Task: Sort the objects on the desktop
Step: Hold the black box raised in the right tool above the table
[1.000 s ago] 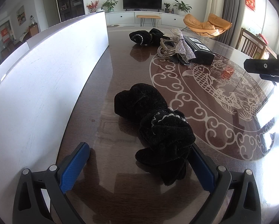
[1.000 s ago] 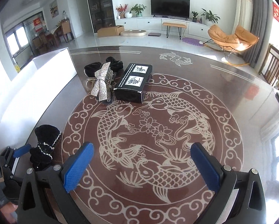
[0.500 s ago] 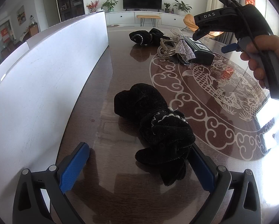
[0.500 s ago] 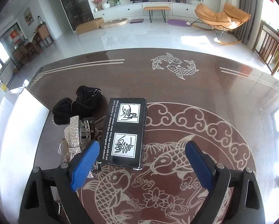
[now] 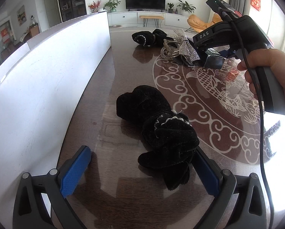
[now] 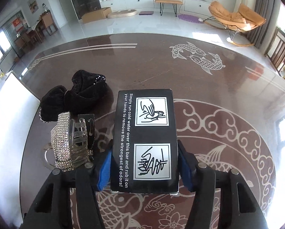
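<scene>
Right gripper [image 6: 144, 168], its jaws just closing, straddles the near end of the black box [image 6: 145, 141] beside the hair clips [image 6: 73, 143] on the tabletop [image 6: 228, 87], pads at its sides for lifting; left gripper [image 5: 142, 168] rests wide open around a black velvet bow [image 5: 161, 131].

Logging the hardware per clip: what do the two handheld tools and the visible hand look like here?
Both tools share one design: black angular plastic frames with silver pivot bolts and textured blue finger pads. The right tool seen from the left camera has a black body printed "DAS" in white, a grey handle and a black cable trailing down. The hand on it is bare; no sleeve shows.
</scene>
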Tool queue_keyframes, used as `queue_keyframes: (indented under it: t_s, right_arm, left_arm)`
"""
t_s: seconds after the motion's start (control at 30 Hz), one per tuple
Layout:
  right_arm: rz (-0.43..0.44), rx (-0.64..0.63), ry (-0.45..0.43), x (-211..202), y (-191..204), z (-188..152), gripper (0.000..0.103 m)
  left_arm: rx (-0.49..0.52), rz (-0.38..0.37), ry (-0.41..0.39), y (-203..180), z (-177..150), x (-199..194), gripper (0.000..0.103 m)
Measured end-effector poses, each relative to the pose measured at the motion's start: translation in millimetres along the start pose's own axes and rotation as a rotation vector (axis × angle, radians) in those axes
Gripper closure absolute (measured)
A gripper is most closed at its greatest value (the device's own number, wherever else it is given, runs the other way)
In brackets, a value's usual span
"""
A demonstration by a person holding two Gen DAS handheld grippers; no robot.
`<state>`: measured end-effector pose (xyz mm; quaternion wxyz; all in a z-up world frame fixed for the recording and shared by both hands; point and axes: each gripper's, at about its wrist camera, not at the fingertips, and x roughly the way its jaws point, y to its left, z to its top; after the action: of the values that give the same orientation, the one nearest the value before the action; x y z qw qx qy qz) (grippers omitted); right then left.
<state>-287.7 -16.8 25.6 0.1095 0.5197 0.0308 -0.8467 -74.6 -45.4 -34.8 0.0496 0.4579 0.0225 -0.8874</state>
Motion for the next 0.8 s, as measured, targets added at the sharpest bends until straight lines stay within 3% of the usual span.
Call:
queue_keyframes:
  t_s: [0.2, 0.4, 0.6, 0.7, 0.73, 0.8]
  right_arm:
    - [0.039, -0.053, -0.009, -22, -7, -46, 0.043]
    - [0.061, -0.111, -0.026, -66, -24, -132, 0.043]
    - [0.079, -0.101, -0.115, -113, -42, -228, 0.042]
    - [0.097, -0.075, -0.13, -120, -46, -244, 0.015]
    - [0.094, -0.072, -0.128, -121, -46, -245, 0.01]
    - [0.076, -0.088, -0.14, -120, -44, -247, 0.01]
  left_arm:
    - [0.0, 0.0, 0.0, 0, 0, 0, 0.0]
    - [0.0, 0.0, 0.0, 0, 0, 0, 0.0]
    - [0.0, 0.0, 0.0, 0, 0, 0, 0.0]
    - [0.0, 0.0, 0.0, 0, 0, 0, 0.0]
    - [0.0, 0.0, 0.0, 0, 0, 0, 0.0]
    - [0.0, 0.0, 0.0, 0, -1, 0, 0.0]
